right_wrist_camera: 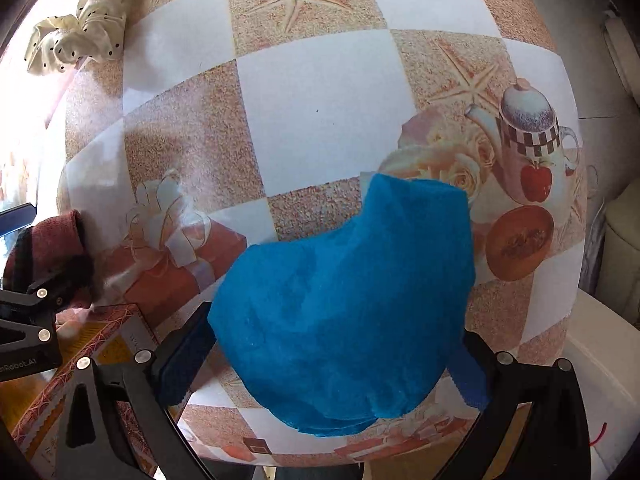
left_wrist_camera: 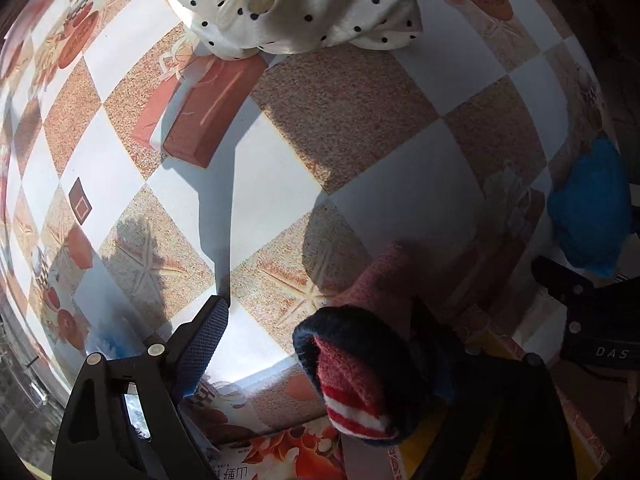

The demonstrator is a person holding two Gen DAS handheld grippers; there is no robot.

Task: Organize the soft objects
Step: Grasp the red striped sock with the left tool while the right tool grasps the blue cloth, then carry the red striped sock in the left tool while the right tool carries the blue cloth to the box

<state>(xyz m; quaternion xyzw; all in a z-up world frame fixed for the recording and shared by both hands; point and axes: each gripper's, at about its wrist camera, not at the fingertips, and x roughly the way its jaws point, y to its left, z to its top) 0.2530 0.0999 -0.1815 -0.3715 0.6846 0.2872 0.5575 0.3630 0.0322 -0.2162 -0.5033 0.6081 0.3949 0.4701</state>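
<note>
In the left wrist view my left gripper (left_wrist_camera: 320,344) stands wide open; its left finger pad (left_wrist_camera: 202,344) is bare, and a navy, red and pink sock (left_wrist_camera: 356,364) hangs against the right finger, hiding it. A white polka-dot scrunchie (left_wrist_camera: 296,8) lies at the far edge. In the right wrist view my right gripper (right_wrist_camera: 332,356) holds a blue cloth (right_wrist_camera: 348,300) between its fingers, above the table. The sock (right_wrist_camera: 44,252) and the left gripper show at the left edge, the scrunchie (right_wrist_camera: 80,24) at the far left. The blue cloth (left_wrist_camera: 588,208) shows at the right of the left view.
The table carries a checked cloth (right_wrist_camera: 320,92) printed with starfish, gift boxes and a teapot. A patterned box (right_wrist_camera: 80,356) lies at the near left edge under the left gripper. The table edge drops off on the right, with pale furniture (right_wrist_camera: 620,240) beyond.
</note>
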